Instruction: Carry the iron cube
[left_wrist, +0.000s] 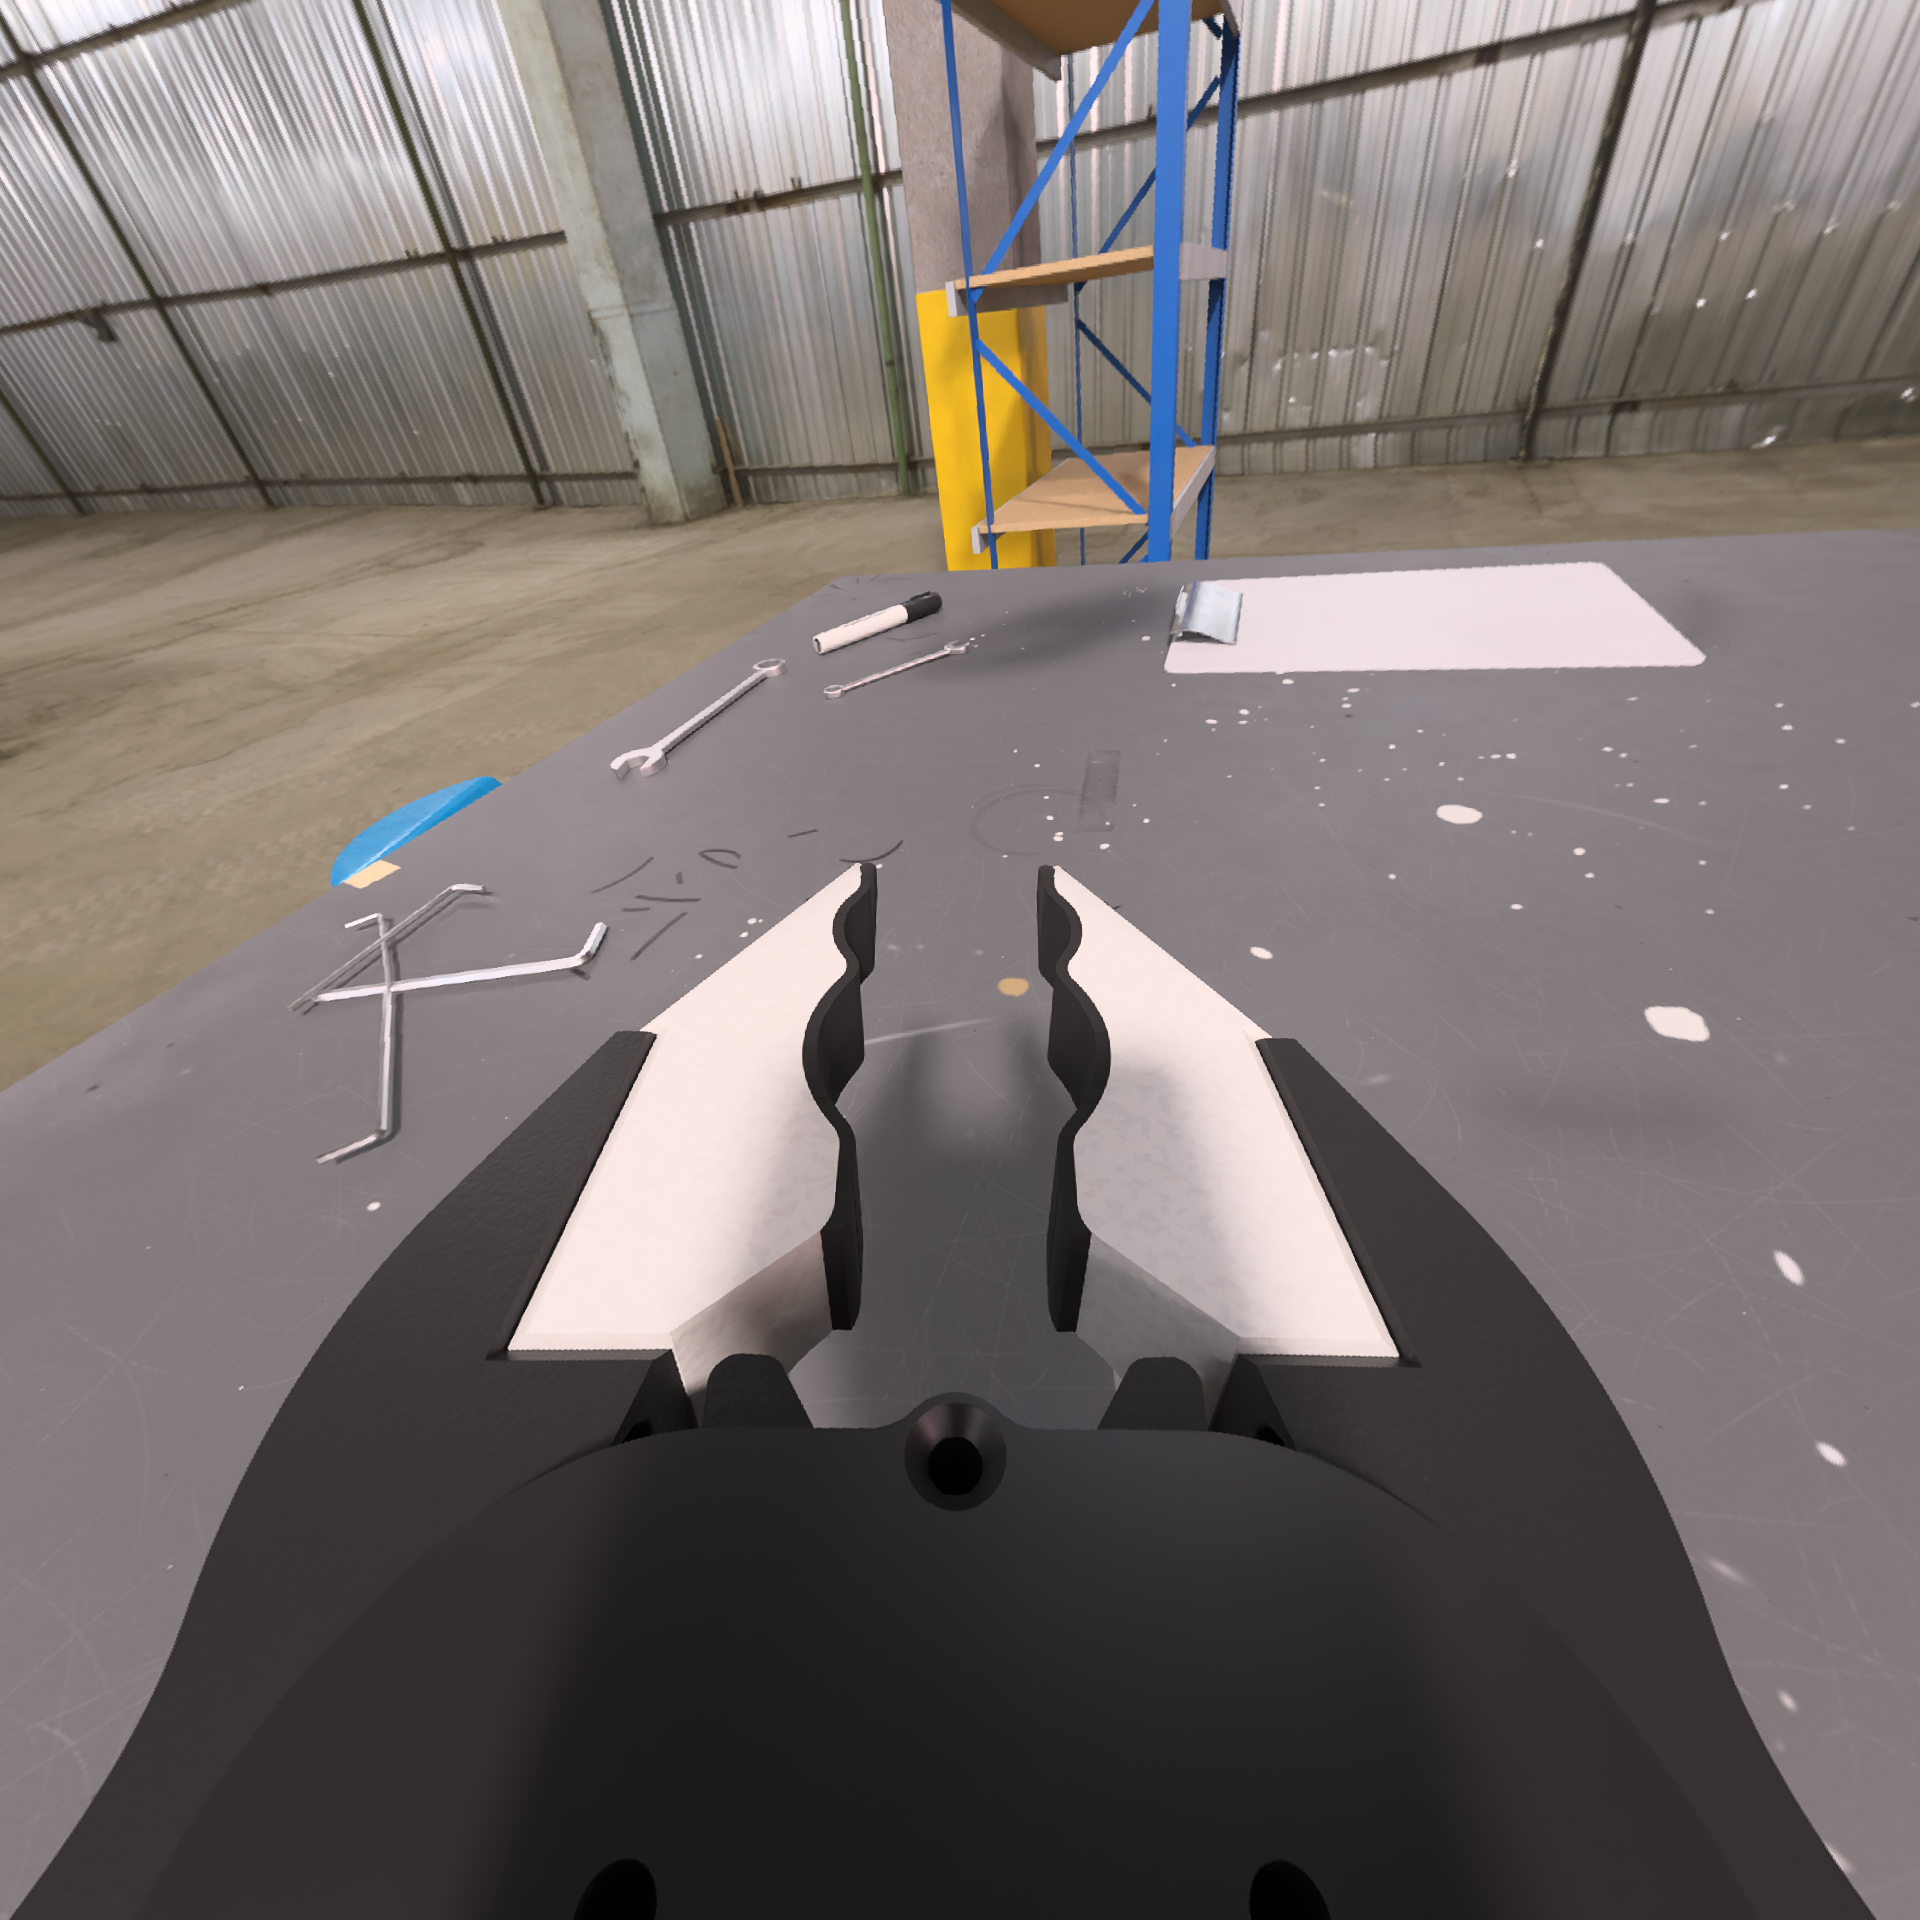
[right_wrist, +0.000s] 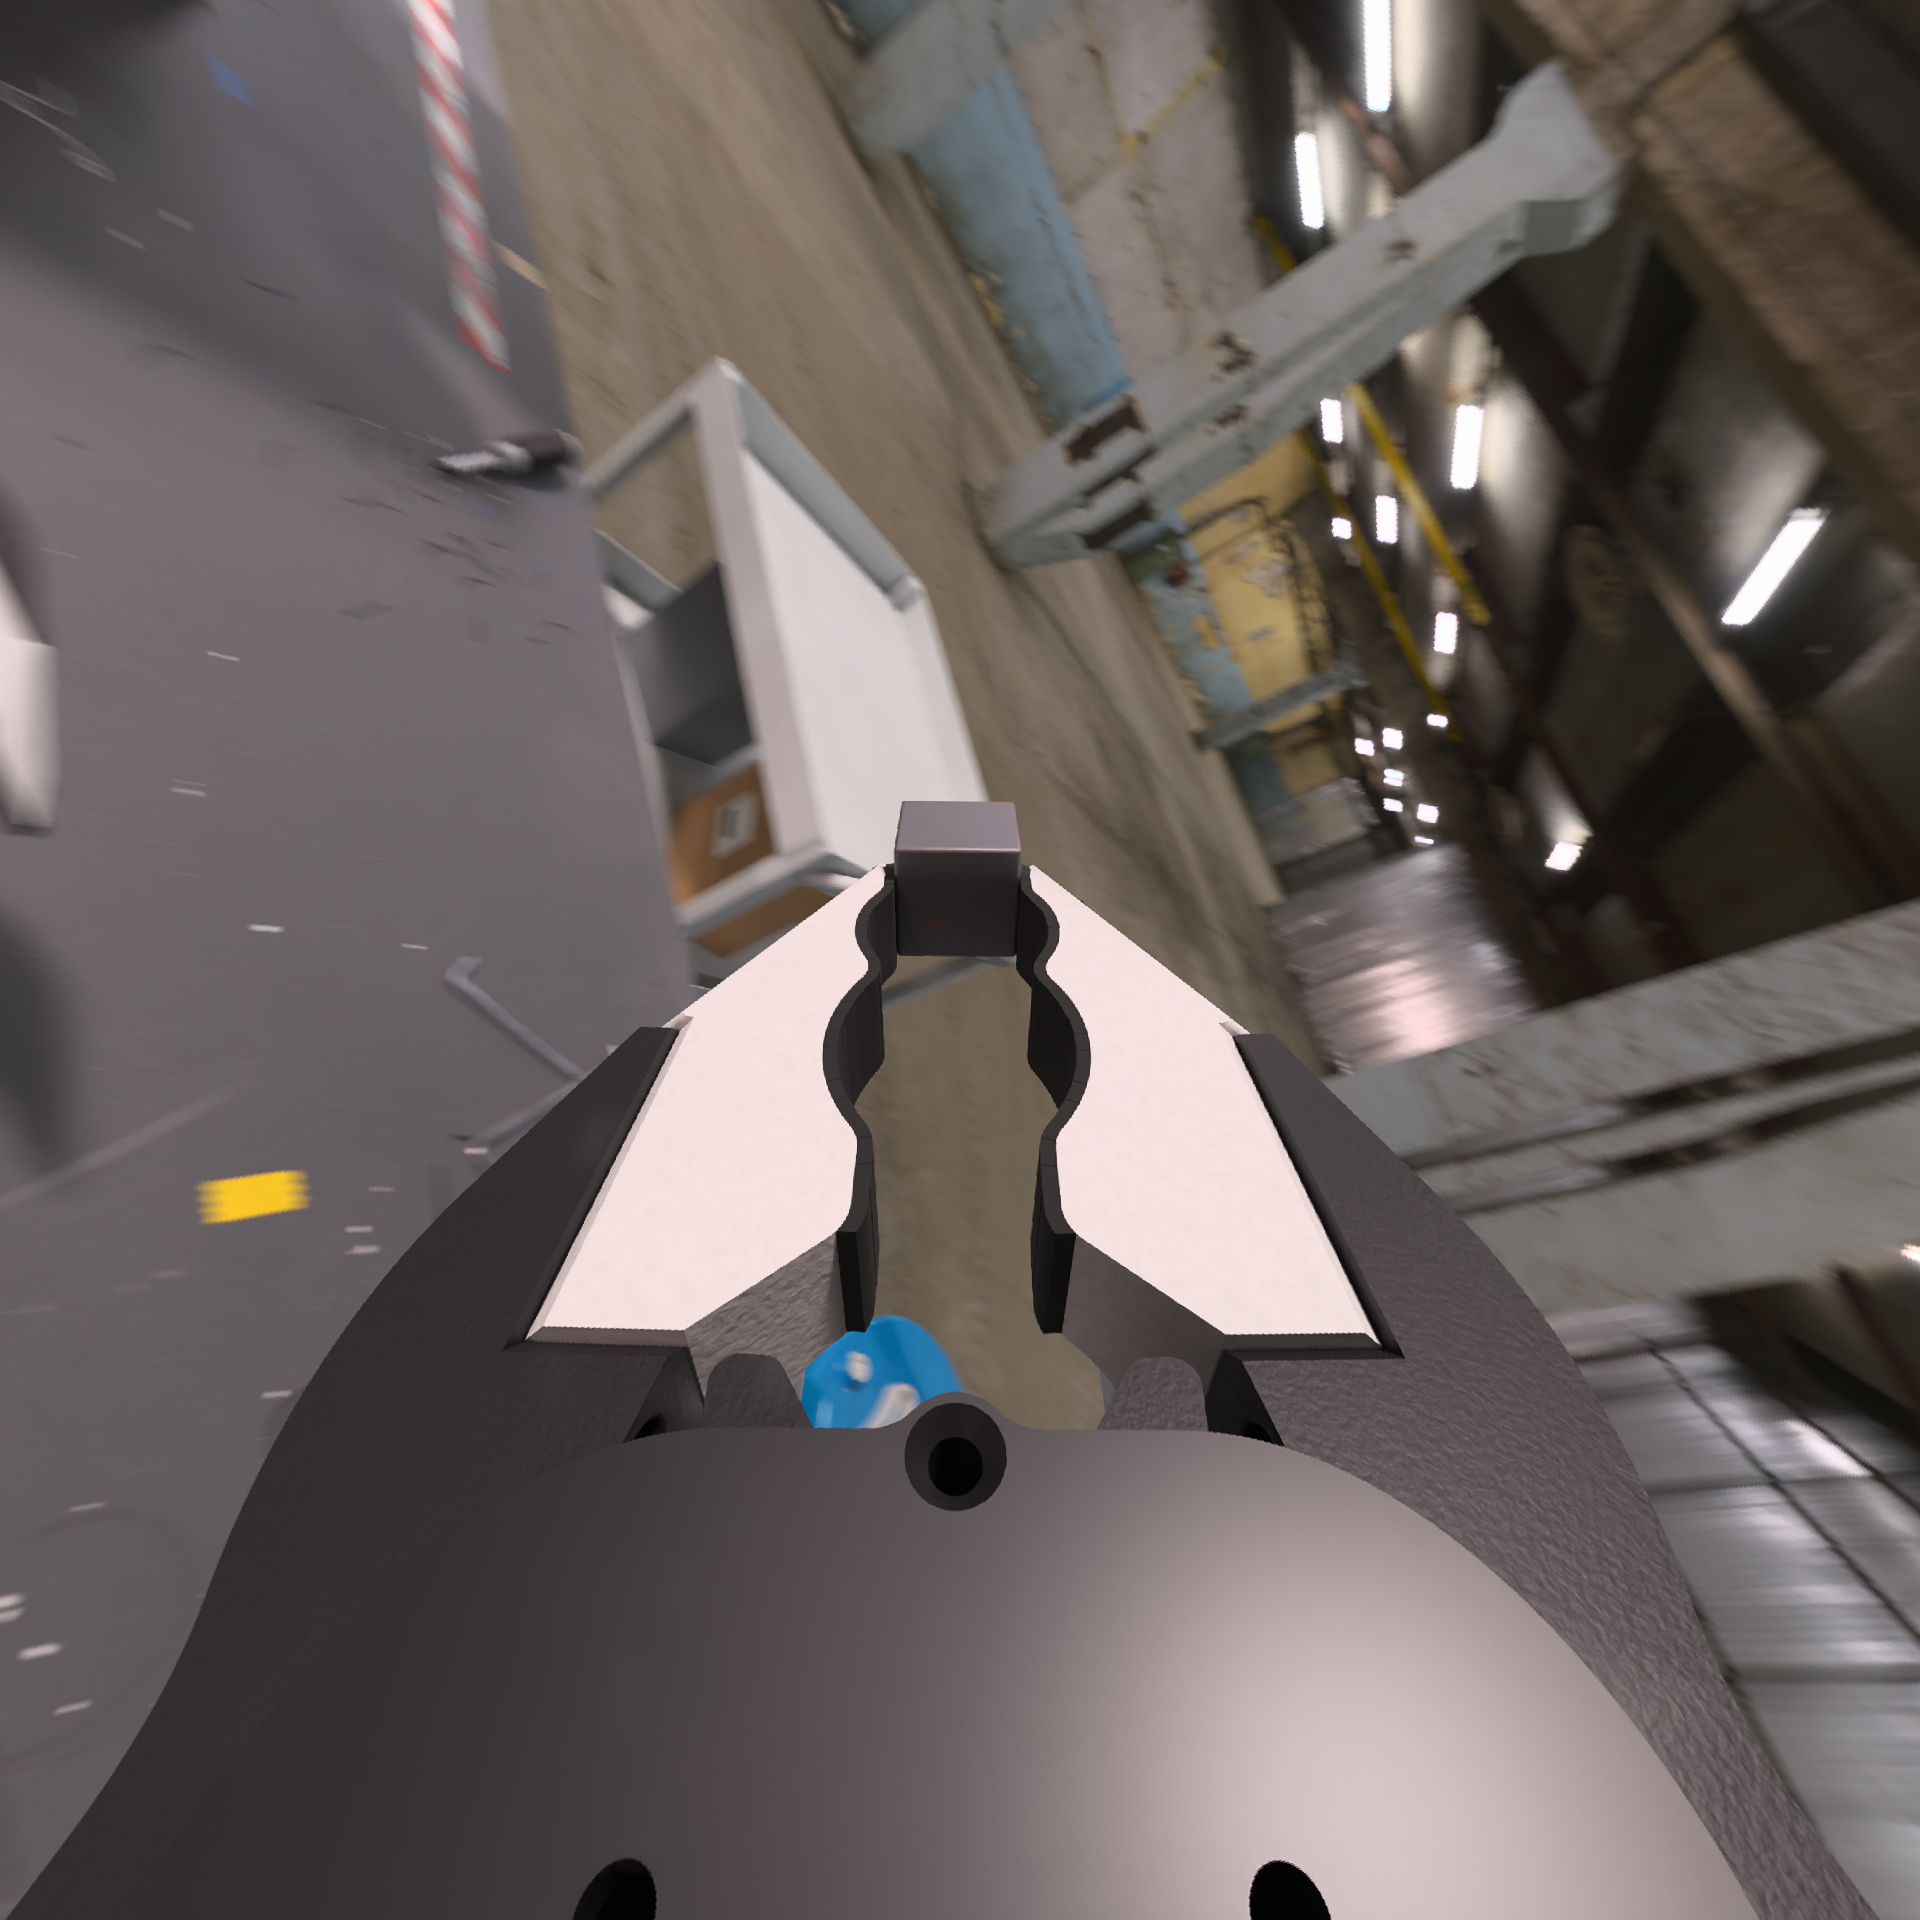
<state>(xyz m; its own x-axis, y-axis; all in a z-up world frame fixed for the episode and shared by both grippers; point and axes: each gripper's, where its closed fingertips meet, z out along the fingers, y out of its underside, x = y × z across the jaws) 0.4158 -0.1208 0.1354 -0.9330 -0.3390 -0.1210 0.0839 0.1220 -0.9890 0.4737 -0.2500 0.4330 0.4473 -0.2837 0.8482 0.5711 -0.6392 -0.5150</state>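
In the right wrist view, my right gripper (right_wrist: 956, 894) is shut on a small dark grey iron cube (right_wrist: 954, 878), held at the fingertips. The view is strongly tilted and blurred; the cube is lifted off the grey table (right_wrist: 260, 727), which runs along the left. In the left wrist view, my left gripper (left_wrist: 956, 883) is open and empty, low over the grey table (left_wrist: 1351, 935). The cube does not show in the left wrist view.
On the table in the left wrist view lie two wrenches (left_wrist: 696, 719), a marker (left_wrist: 878, 621), a clipboard (left_wrist: 1423, 618), several hex keys (left_wrist: 457, 977) and blue tape (left_wrist: 410, 826). A blue shelf rack (left_wrist: 1101, 291) stands beyond. A white cart (right_wrist: 810, 644) stands off the table's edge.
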